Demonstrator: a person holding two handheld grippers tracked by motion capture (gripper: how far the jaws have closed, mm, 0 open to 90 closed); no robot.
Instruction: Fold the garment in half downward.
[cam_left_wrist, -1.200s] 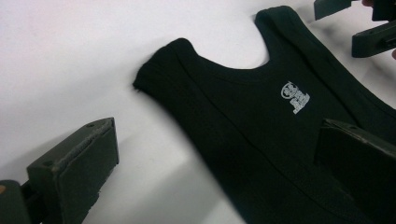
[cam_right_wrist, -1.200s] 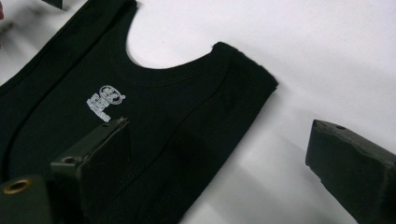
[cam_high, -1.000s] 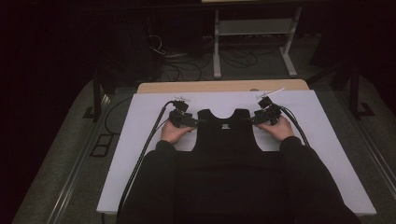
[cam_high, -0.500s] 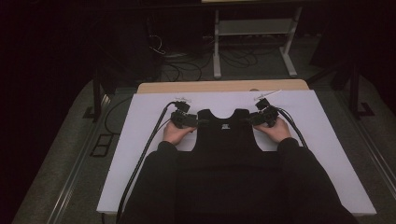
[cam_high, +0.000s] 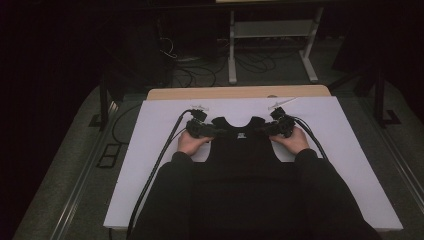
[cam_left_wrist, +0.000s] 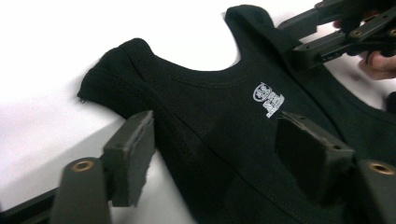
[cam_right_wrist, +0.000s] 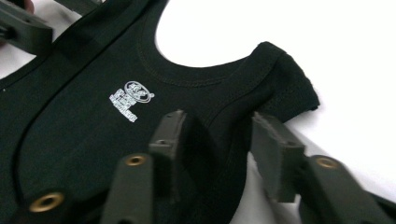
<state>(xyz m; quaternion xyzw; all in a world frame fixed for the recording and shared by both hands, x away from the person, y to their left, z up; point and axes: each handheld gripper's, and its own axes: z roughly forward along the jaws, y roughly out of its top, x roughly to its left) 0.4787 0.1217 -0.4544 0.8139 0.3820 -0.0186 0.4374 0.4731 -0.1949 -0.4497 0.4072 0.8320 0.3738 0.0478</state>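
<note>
A black sleeveless top (cam_high: 241, 150) with a small white neck print (cam_left_wrist: 269, 98) lies flat on the white table (cam_high: 150, 150), its lower part under the person's arms. My left gripper (cam_high: 200, 128) is at its left shoulder strap (cam_left_wrist: 116, 79). Its jaws (cam_left_wrist: 219, 161) have just been closing and stand open astride the strap's base, pads clear of the cloth. My right gripper (cam_high: 280, 125) is at the other strap (cam_right_wrist: 285, 79). Its jaws (cam_right_wrist: 224, 154) have just been closing too, with the strap's edge between them and a gap still showing.
The white table ends at a wooden edge (cam_high: 235, 93) behind the garment. A white-framed stand (cam_high: 272, 35) and loose cables (cam_high: 195, 75) are on the floor beyond. Each gripper's cable (cam_high: 160, 165) trails back along the table toward the person.
Both hands stay at the garment's shoulders; no clear movement shows in the high view.
</note>
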